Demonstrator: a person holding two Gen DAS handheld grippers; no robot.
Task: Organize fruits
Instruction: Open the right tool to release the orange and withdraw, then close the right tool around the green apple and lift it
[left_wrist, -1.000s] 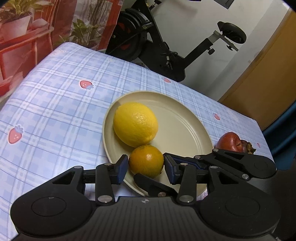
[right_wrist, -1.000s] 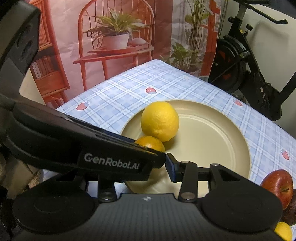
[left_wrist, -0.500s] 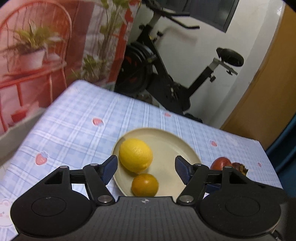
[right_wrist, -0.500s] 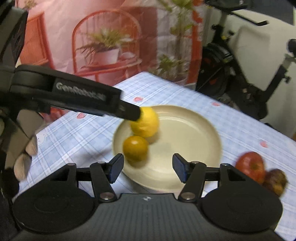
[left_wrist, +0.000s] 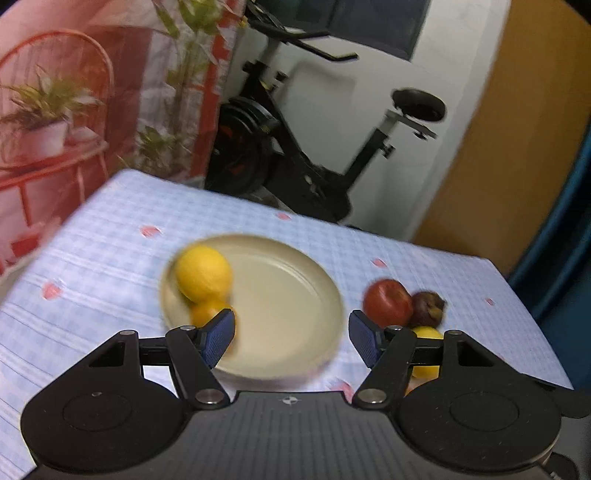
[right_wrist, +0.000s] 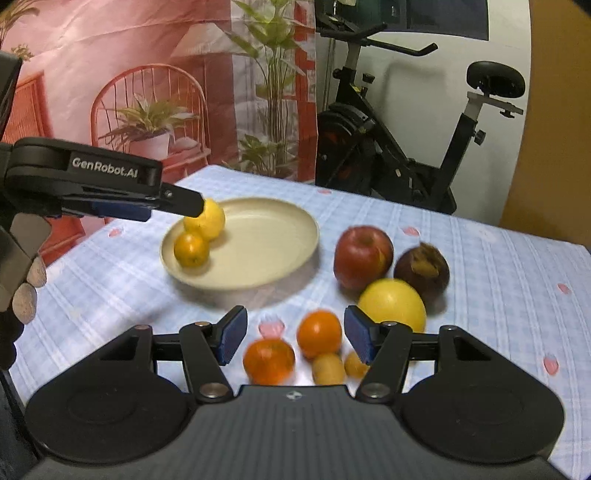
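Note:
A beige plate holds a lemon and a small orange at its left side. On the cloth to its right lie a red apple, a dark brown fruit and a large yellow fruit. Nearer me lie two oranges and two small yellow-brown fruits. My left gripper is open and empty above the plate's near edge; it also shows in the right wrist view. My right gripper is open and empty over the near oranges.
The table has a blue checked cloth with strawberry prints. An exercise bike stands behind the table's far edge. A red patterned backdrop hangs at the back left. The table's right edge drops off near the fruits.
The left gripper opened, let go of the small orange on the plate and drew back and up. The right gripper pulled back toward the near fruits on the cloth.

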